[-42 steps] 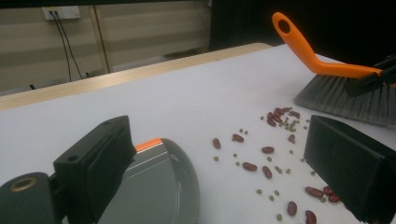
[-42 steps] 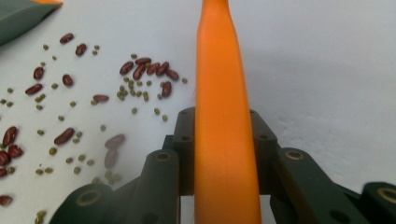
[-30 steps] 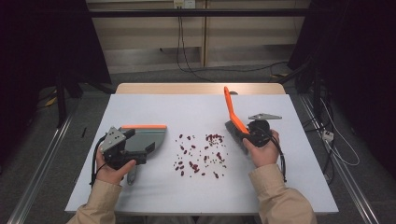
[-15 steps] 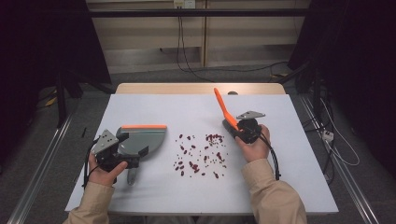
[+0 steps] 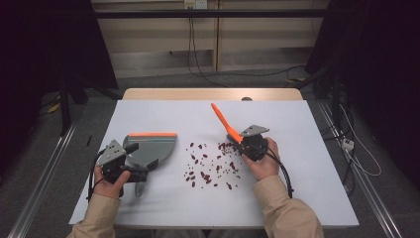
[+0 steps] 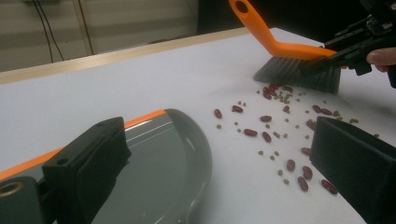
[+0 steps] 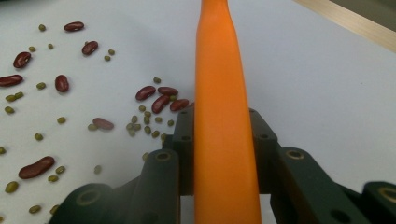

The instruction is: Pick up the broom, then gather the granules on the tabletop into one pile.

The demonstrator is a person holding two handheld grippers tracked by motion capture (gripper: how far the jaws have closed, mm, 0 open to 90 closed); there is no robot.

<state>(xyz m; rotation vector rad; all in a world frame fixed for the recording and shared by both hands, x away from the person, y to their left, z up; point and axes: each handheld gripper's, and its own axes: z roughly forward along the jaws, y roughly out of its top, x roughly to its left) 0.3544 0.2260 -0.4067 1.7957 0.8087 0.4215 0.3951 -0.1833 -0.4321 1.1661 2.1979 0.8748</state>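
My right gripper [image 5: 239,140] is shut on the orange handle of a brush [image 5: 220,118]; the handle [image 7: 219,70] runs up between both jaws. The brush's grey bristles [image 6: 299,74] rest on the white table at the right edge of scattered red and small green beans [image 5: 213,166], with some beans [image 7: 159,100] just left of the jaws. A grey dustpan [image 5: 153,146] with an orange edge lies left of the beans. My left gripper [image 5: 138,161] stands open, its left jaw over the dustpan [image 6: 163,158] and its right jaw over beans [image 6: 280,121].
The white table [image 5: 317,129] has bare room on its far half and right side. The dustpan's handle [image 5: 140,187] sticks out toward the front edge beside the left hand. Cables [image 5: 356,148] lie on the floor to the right.
The right gripper has carried the brush left and lower, up to the right edge of the beans. The left gripper and dustpan have hardly moved.
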